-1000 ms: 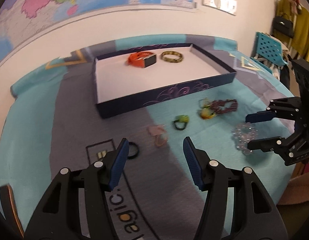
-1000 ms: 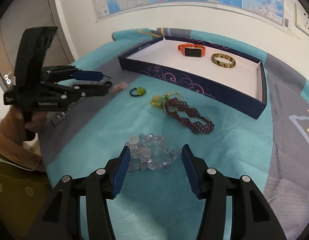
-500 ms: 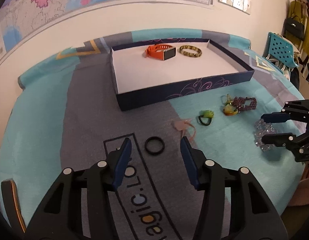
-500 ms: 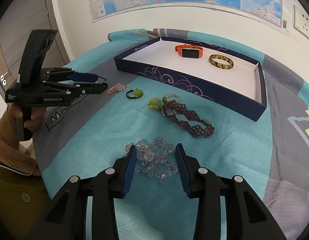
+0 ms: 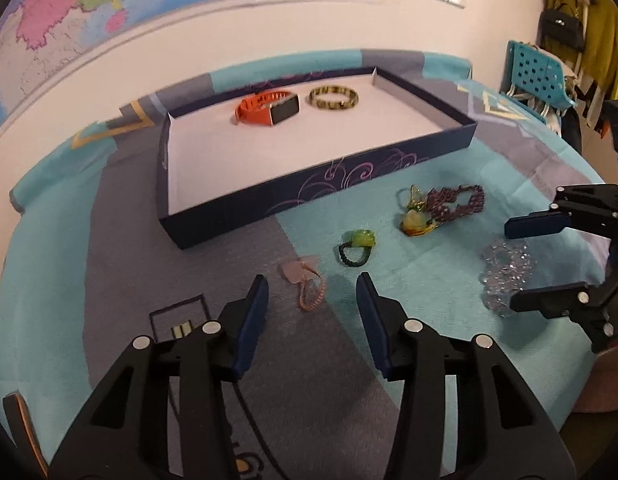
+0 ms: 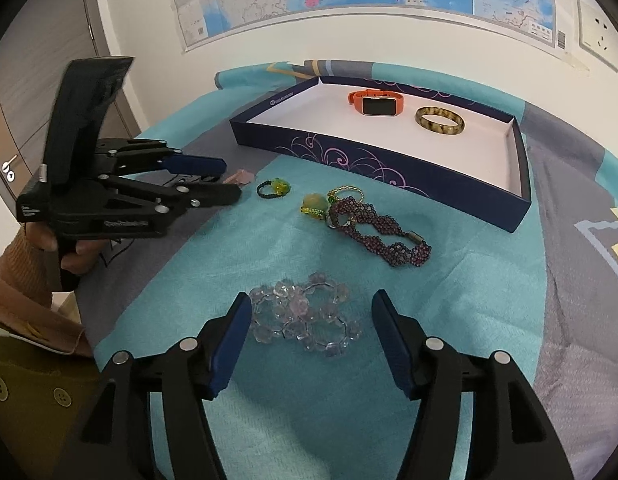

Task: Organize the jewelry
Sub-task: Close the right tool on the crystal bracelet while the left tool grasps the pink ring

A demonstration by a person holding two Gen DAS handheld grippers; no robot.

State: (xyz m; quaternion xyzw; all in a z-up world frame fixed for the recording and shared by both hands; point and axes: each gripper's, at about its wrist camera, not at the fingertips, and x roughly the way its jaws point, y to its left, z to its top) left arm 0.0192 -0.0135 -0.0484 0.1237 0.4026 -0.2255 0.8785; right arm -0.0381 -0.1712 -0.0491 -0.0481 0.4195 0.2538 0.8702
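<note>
Between the opening right gripper (image 6: 309, 336) fingers lies the clear bead bracelet (image 6: 305, 320).

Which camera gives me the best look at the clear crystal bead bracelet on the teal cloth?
The right wrist view: the clear crystal bead bracelet lies close and whole on the teal cloth, between the opening right tongs, untouched. The left wrist view shows it small at the right edge, partly hidden by those tongs.

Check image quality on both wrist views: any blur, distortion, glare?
Left wrist: heavy fisheye bend, the wall map curves and corners go dark; slight motion blur on the box edges; soft shadows, no harsh glare. Right wrist: sharper, the crystal bracelet shows crisp facets; same barrel distortion; the watch face is dark, no reflection.
</note>
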